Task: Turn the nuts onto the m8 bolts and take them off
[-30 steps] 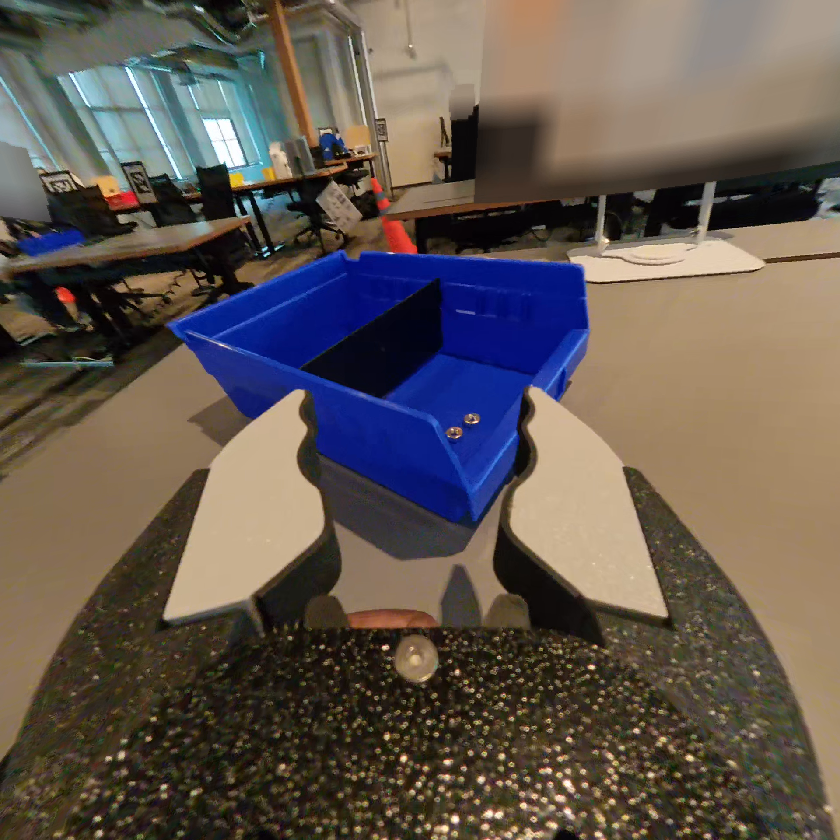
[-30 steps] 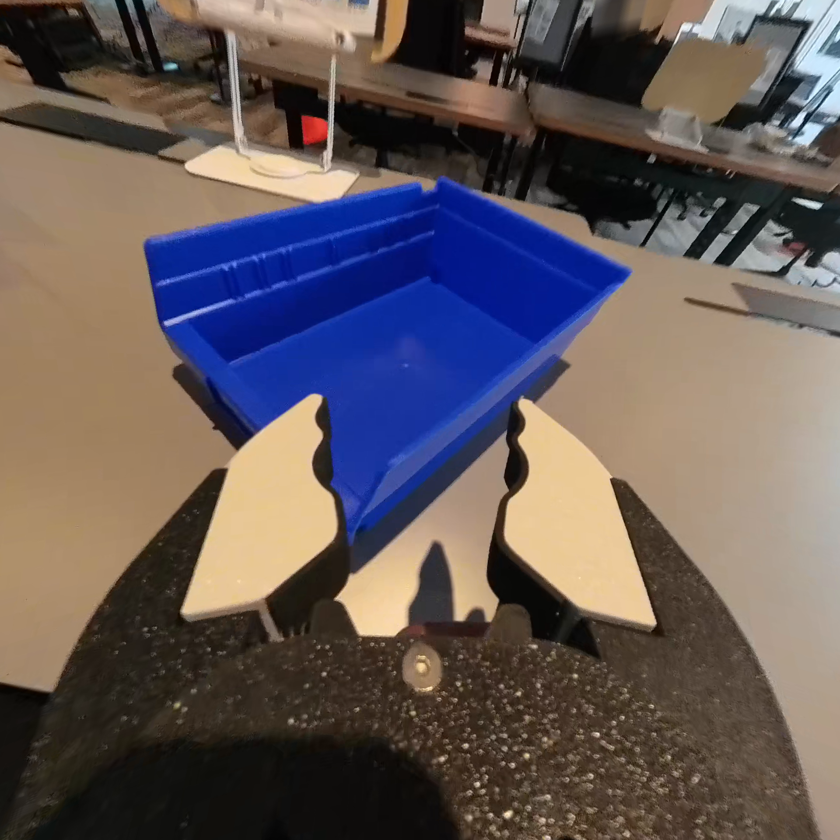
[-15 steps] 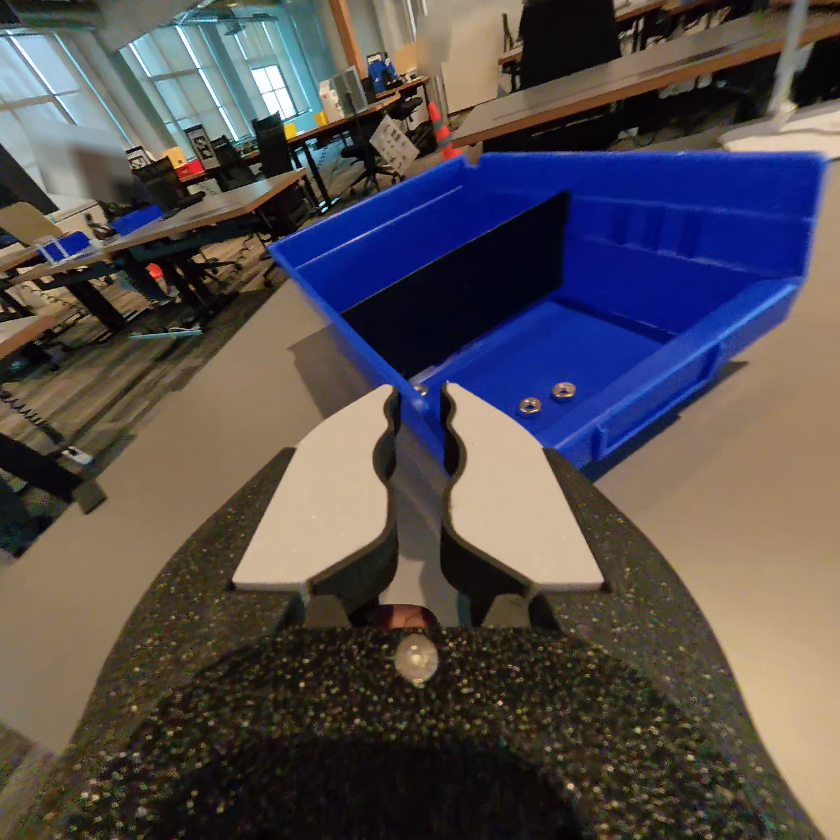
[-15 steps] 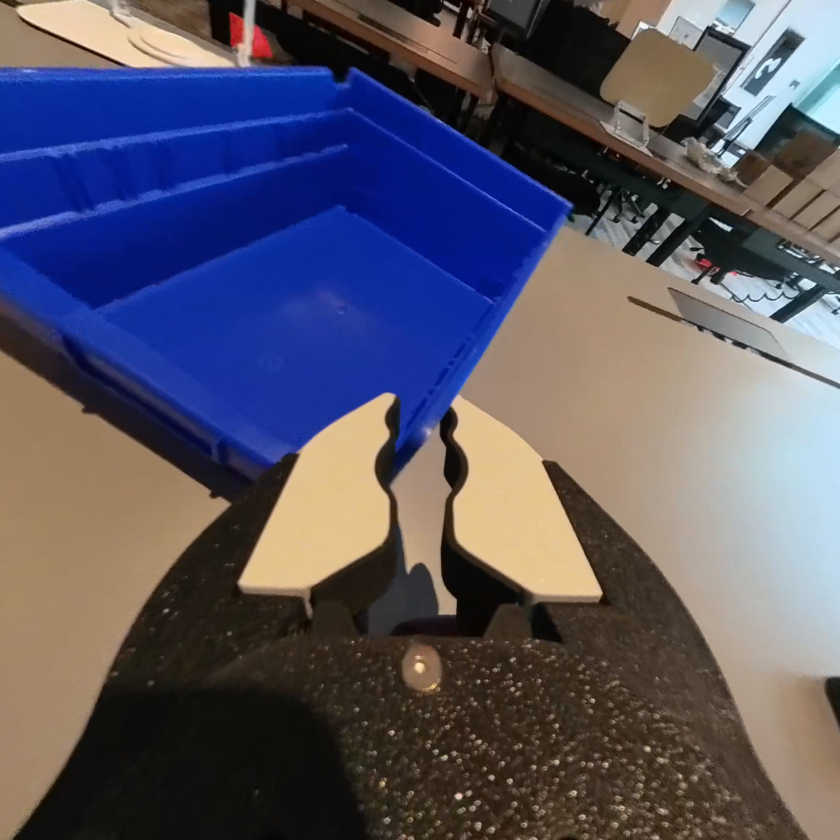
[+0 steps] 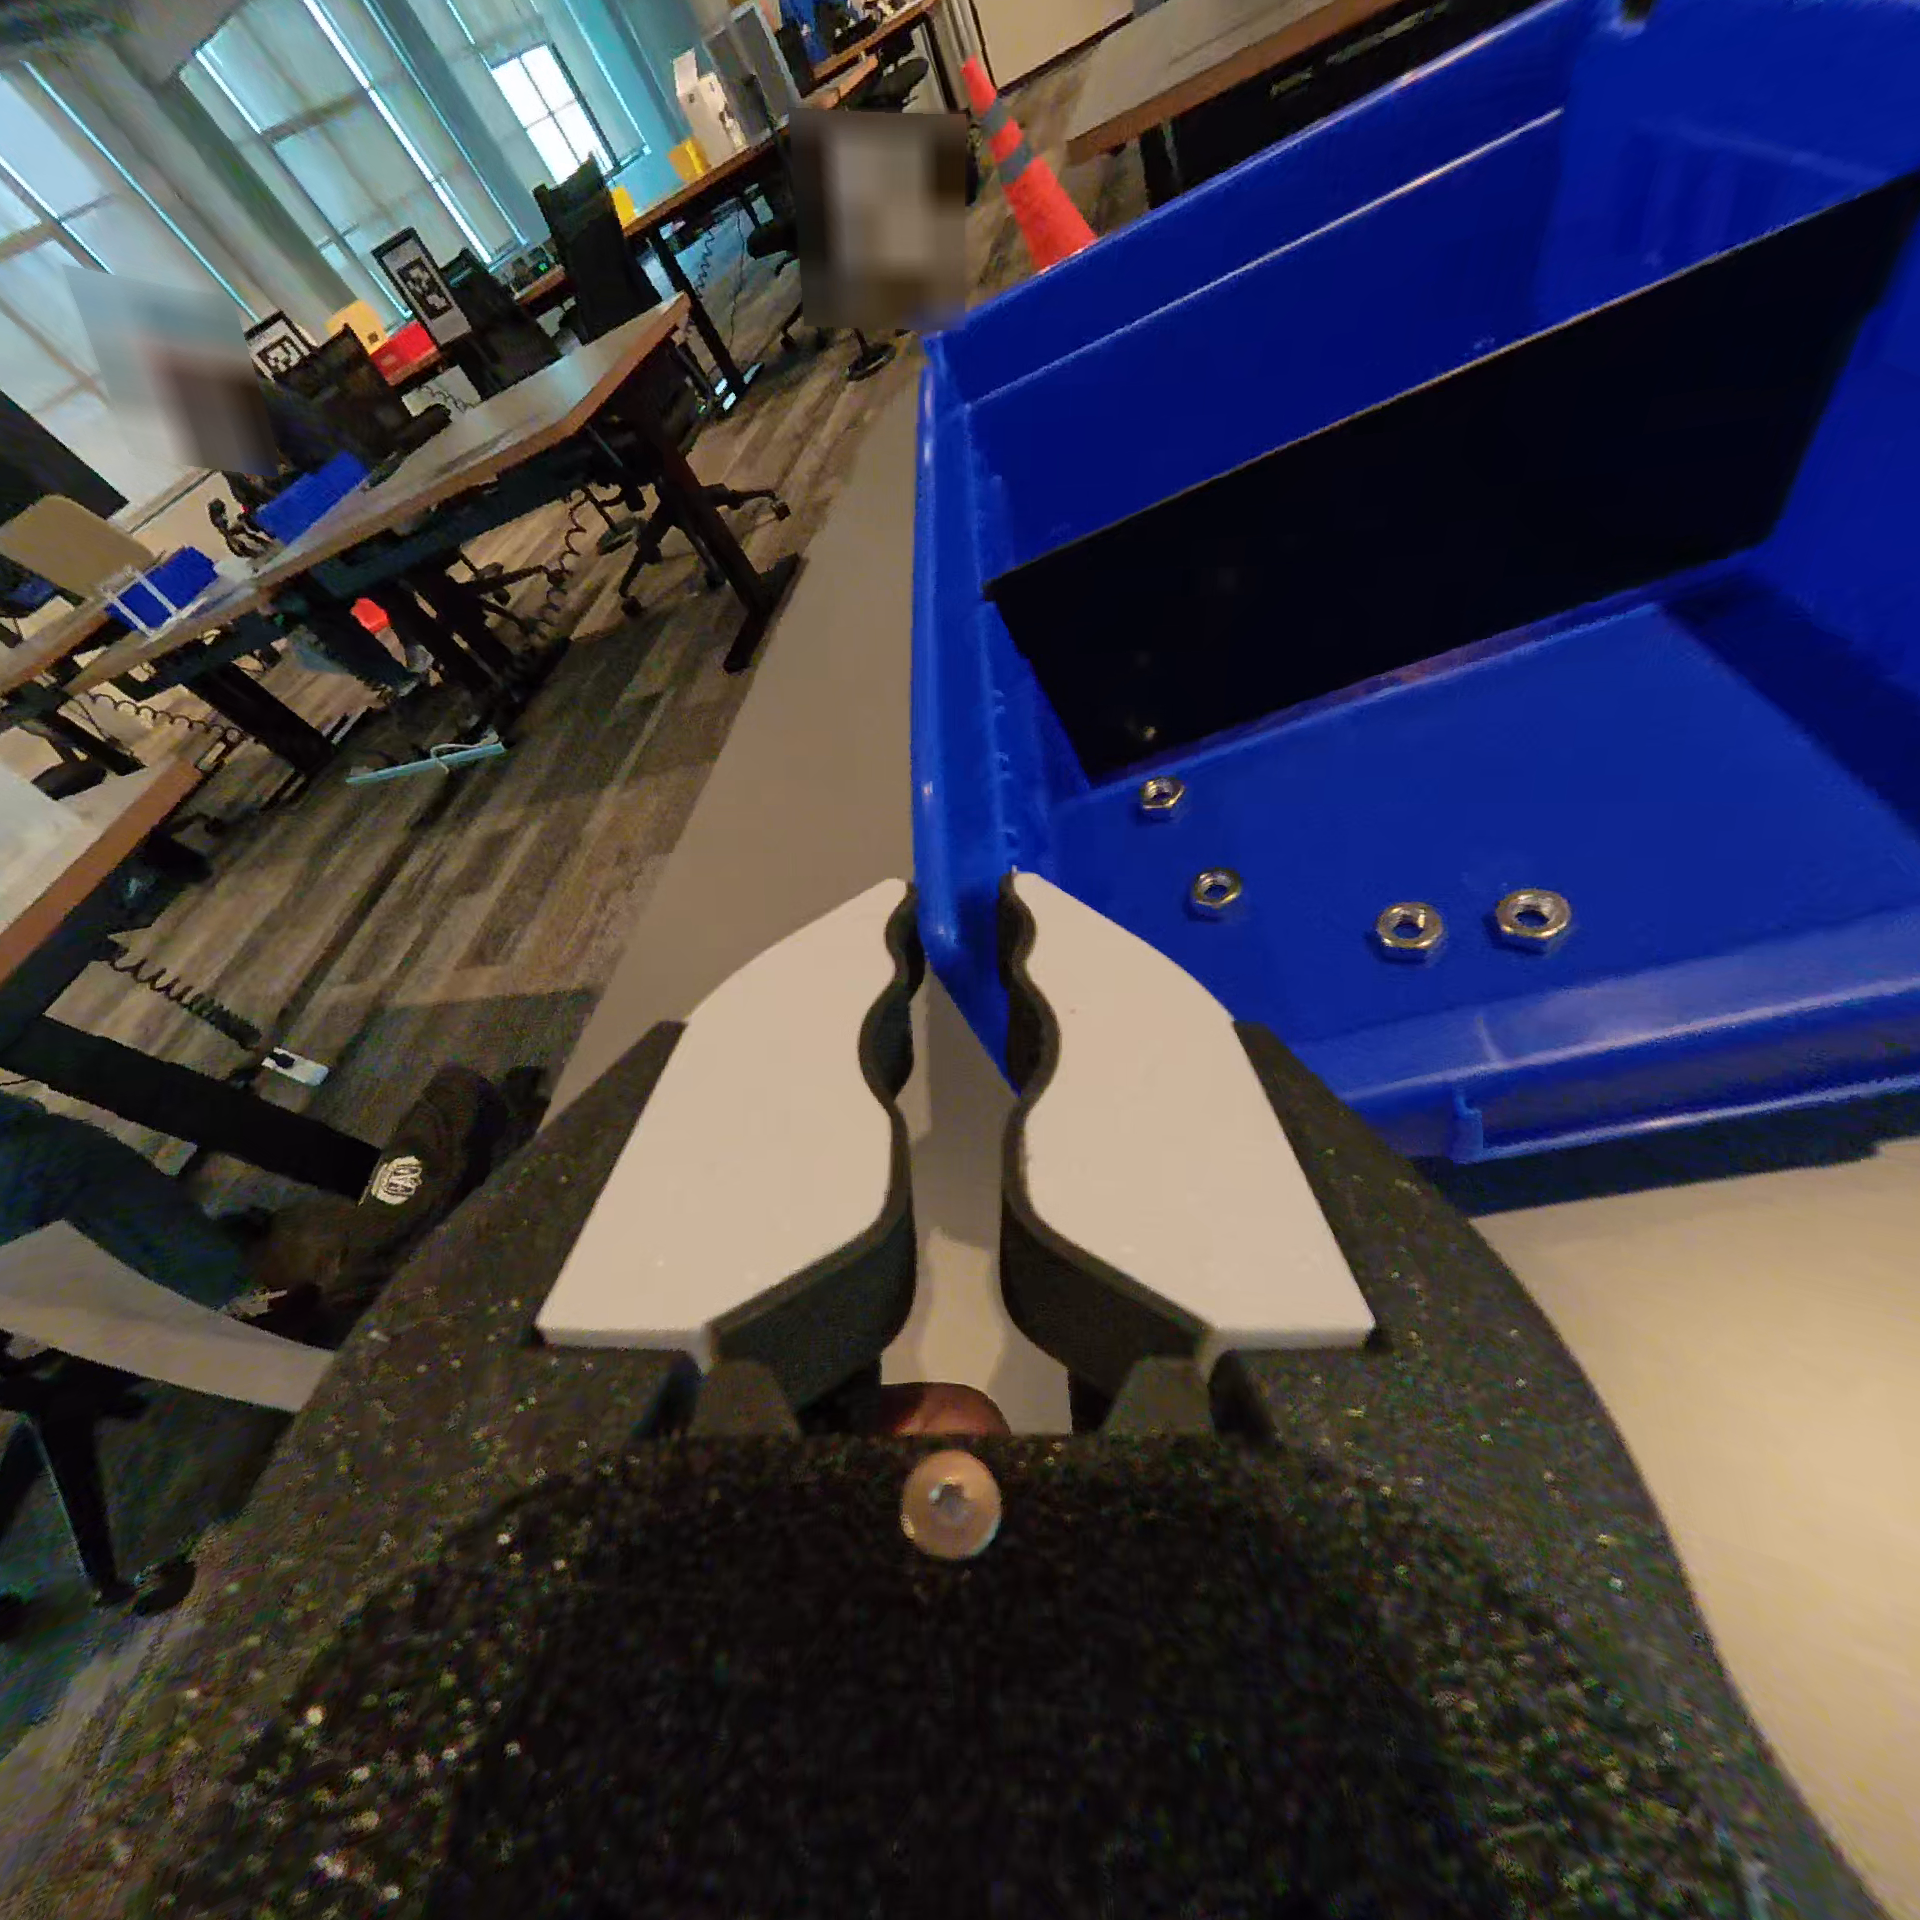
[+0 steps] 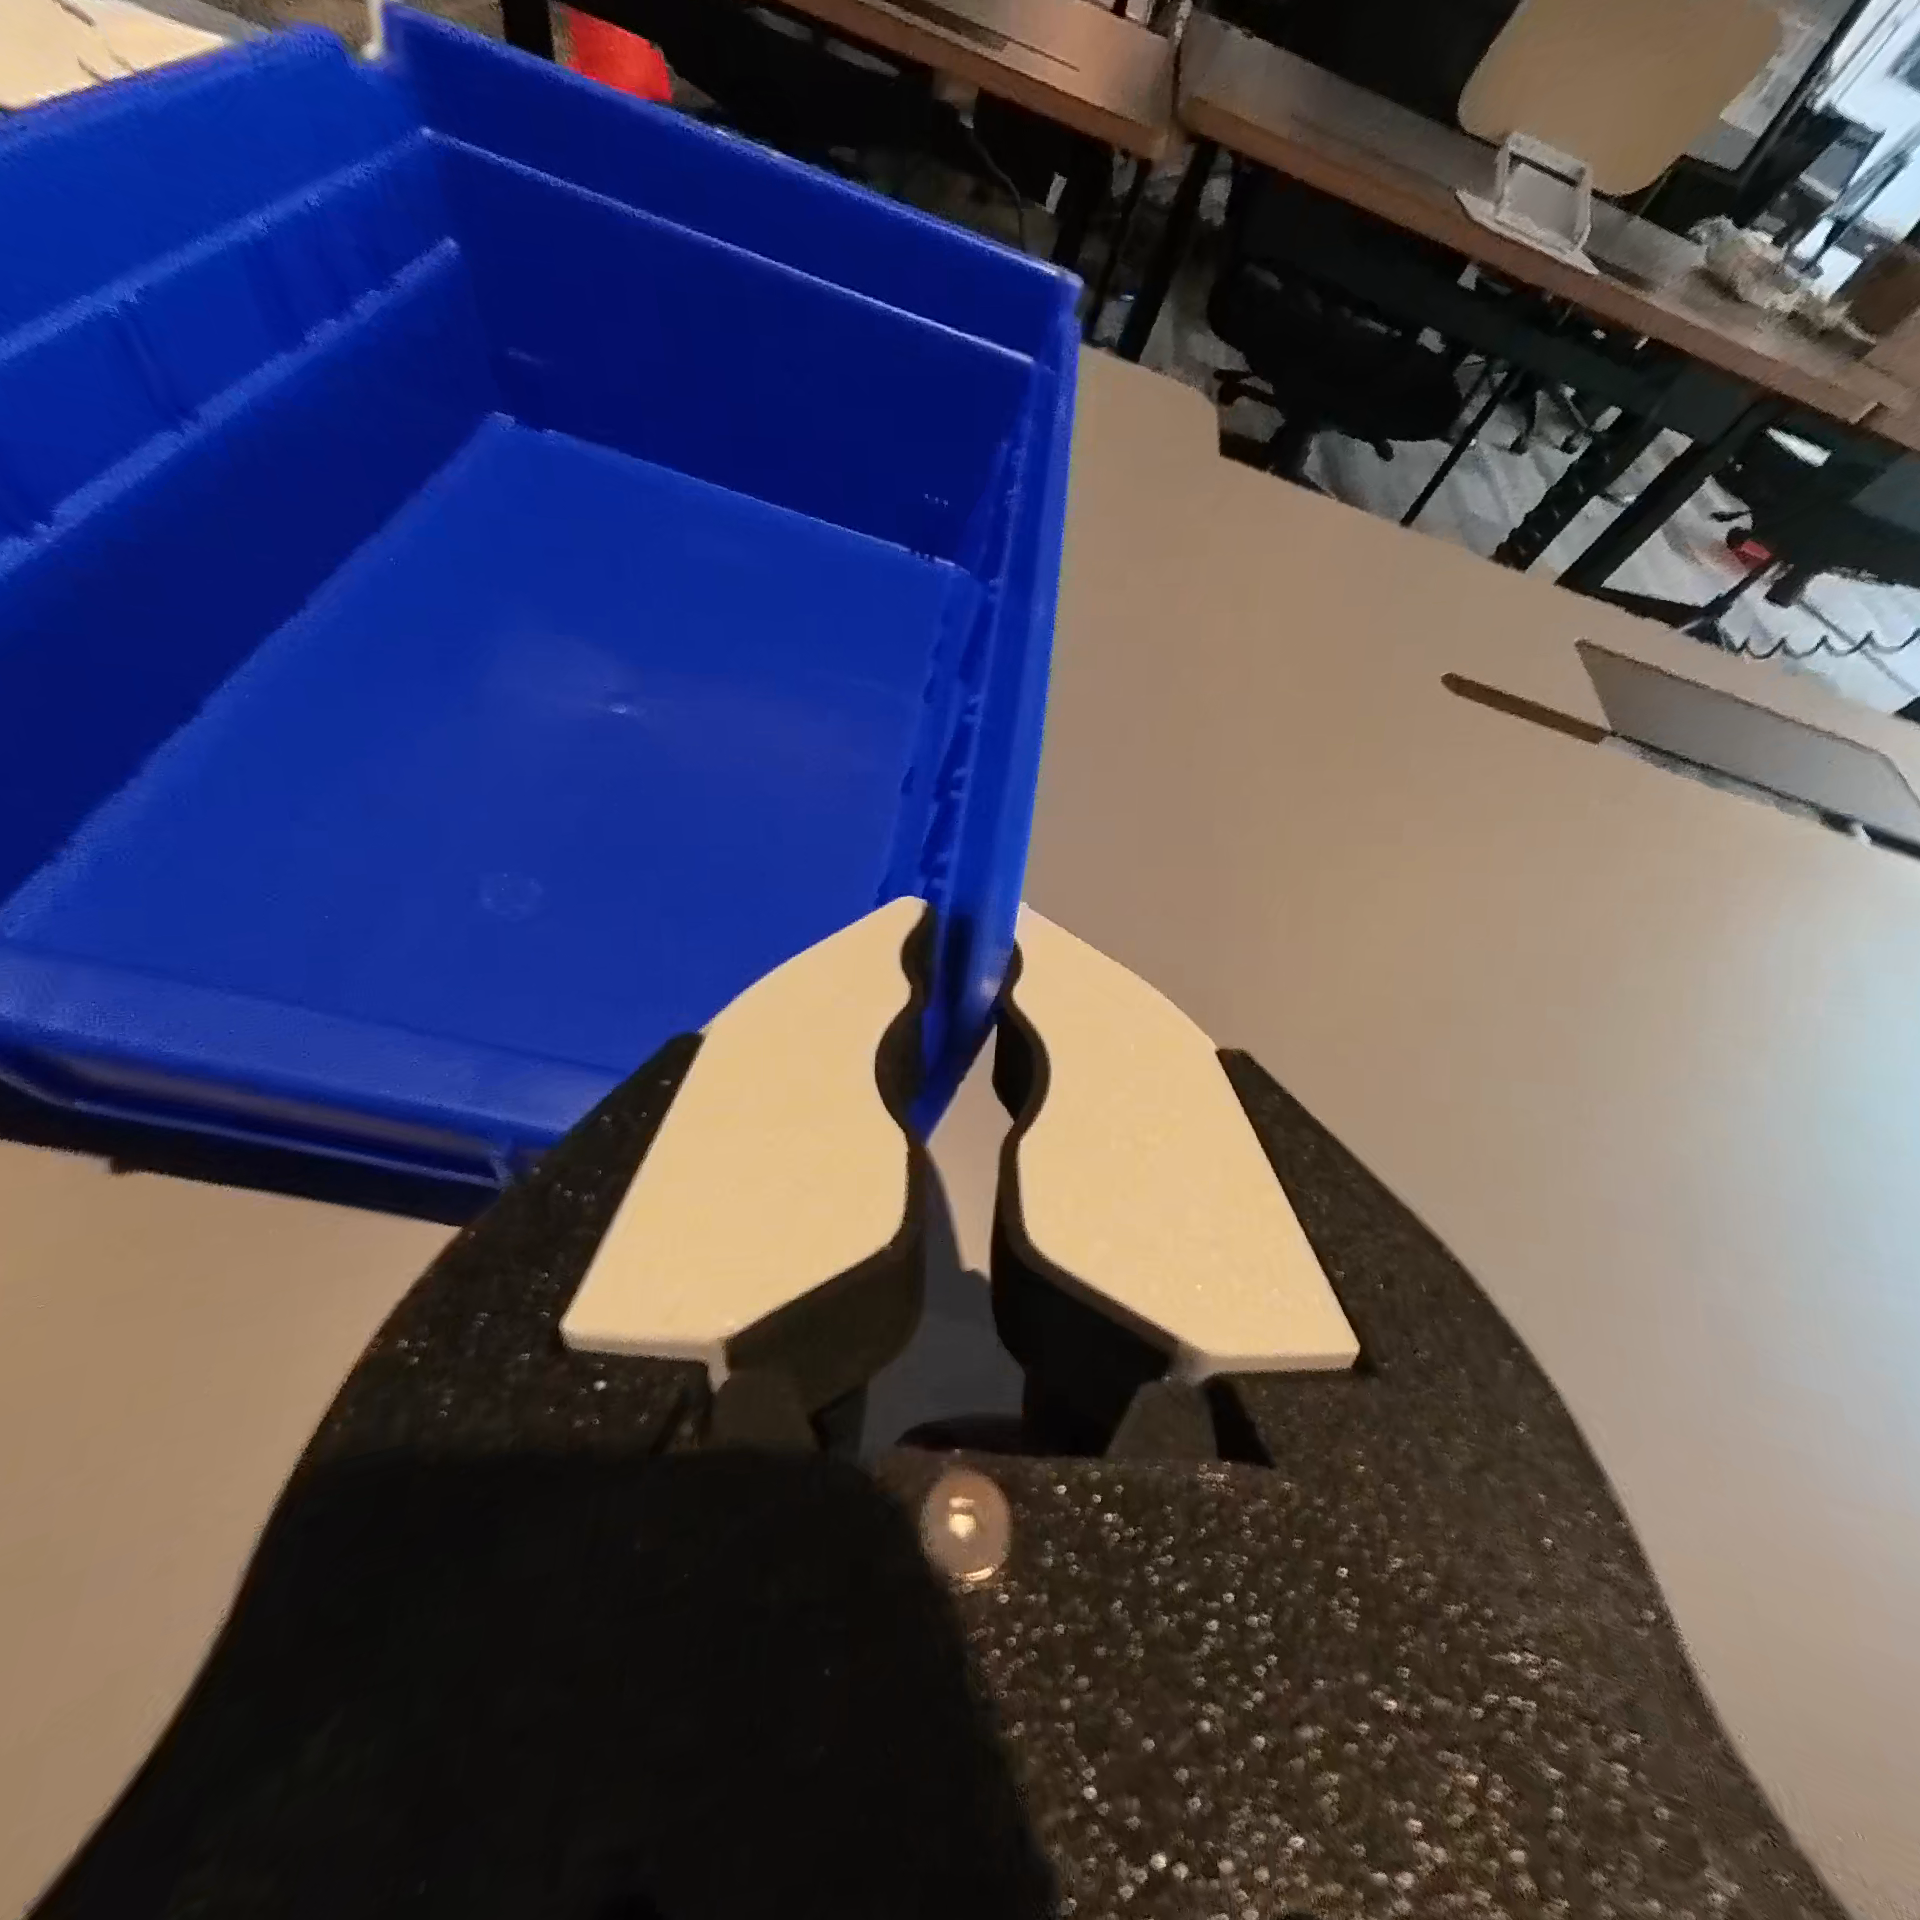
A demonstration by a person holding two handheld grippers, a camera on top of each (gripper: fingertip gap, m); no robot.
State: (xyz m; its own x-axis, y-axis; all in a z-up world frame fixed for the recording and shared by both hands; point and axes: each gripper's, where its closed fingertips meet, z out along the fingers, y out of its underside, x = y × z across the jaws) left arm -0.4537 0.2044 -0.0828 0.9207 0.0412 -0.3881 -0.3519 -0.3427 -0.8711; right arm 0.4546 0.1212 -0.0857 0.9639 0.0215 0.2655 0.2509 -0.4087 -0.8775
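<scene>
A blue plastic bin [image 5: 1558,748] sits on the grey table, split by a black divider [image 5: 1455,499]. Several silver nuts [image 5: 1408,928] lie on the floor of its near compartment. My left gripper [image 5: 961,904] is shut on the bin's left side wall near the front corner, one pad on each face. In the right wrist view the same bin [image 6: 468,675] shows an empty compartment. My right gripper [image 6: 971,925] is shut on the bin's right side wall at its front corner. No bolts show in either view.
The grey table [image 6: 1455,987] stretches to the right, with a flat grey panel [image 6: 1745,743] lying on it far off. Left of the bin the table edge [image 5: 810,675] drops to the office floor with desks and chairs. An orange cone [image 5: 1039,197] stands behind.
Both grippers moved in from in front of the bin and apart to its two front corners. Their wide-open jaws closed onto the left and right side walls.
</scene>
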